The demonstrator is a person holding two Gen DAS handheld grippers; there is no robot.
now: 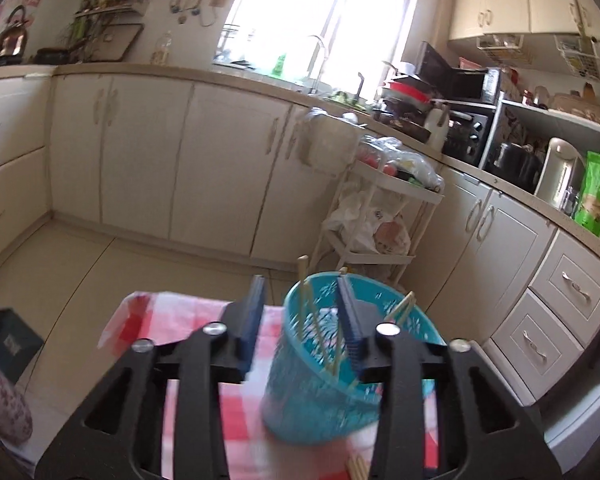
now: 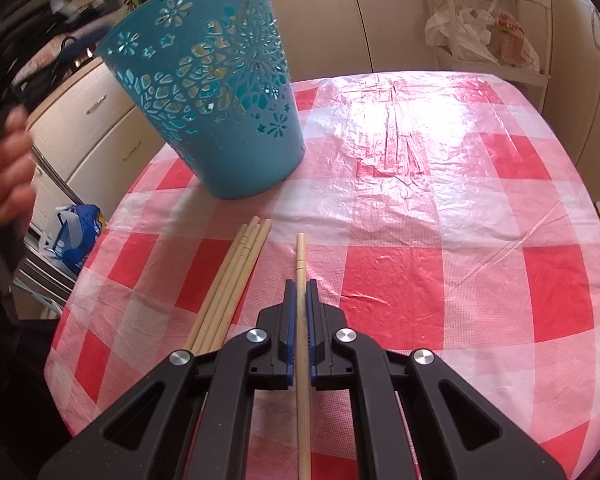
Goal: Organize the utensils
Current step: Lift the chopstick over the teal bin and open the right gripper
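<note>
Chopsticks in teal basket.

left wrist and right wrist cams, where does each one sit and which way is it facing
Left wrist: rides on the left gripper, raised and facing across the kitchen to the cabinets and window; its open jaws straddle the rim of the blue basket.
Right wrist: rides on the right gripper, low over the checked tablecloth, facing along the table; its jaws are shut on a chopstick, and a blurred hand shows at the left edge.
Shared: the blue basket, the tablecloth, the loose chopsticks.
</note>
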